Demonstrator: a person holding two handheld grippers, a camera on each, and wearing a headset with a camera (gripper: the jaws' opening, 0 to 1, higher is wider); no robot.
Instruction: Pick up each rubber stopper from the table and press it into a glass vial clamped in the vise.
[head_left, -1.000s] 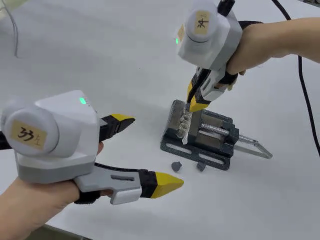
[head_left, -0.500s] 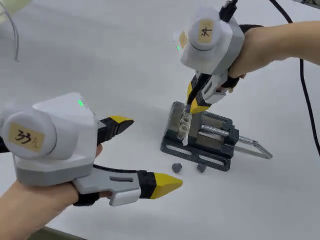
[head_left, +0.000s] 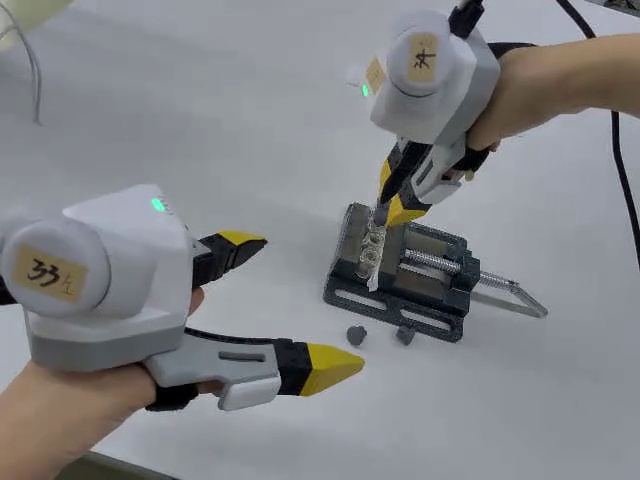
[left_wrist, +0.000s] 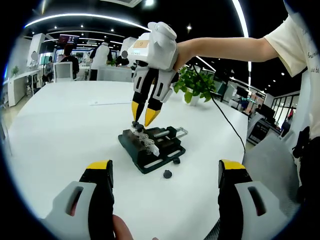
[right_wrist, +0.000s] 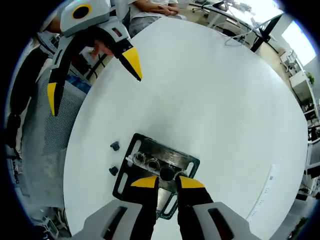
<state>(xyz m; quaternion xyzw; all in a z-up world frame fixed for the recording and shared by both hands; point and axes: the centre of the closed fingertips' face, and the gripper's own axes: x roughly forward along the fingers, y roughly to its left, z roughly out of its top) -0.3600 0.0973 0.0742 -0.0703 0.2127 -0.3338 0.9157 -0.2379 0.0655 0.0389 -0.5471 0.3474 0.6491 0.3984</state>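
Over the dark vise (head_left: 440, 285) on the white table (head_left: 200, 120), holds the right gripper (head_left: 392, 208) tips-down, just above the row of glass vials (head_left: 372, 250) clamped between the vise blocks. Shows jaws set close, with a narrow gap between them. Has a dark rubber stopper (right_wrist: 166, 173) at that gap, atop the vial nearest the tips, with two vials beside it open-mouthed. Cannot tell whether pinching that stopper or merely touching it. Holds the left gripper (head_left: 297, 302) low and near the body, well apart from the vise, jaws spread wide around nothing. Has two loose stoppers (head_left: 355, 334) lying on the table just beside the vise base.
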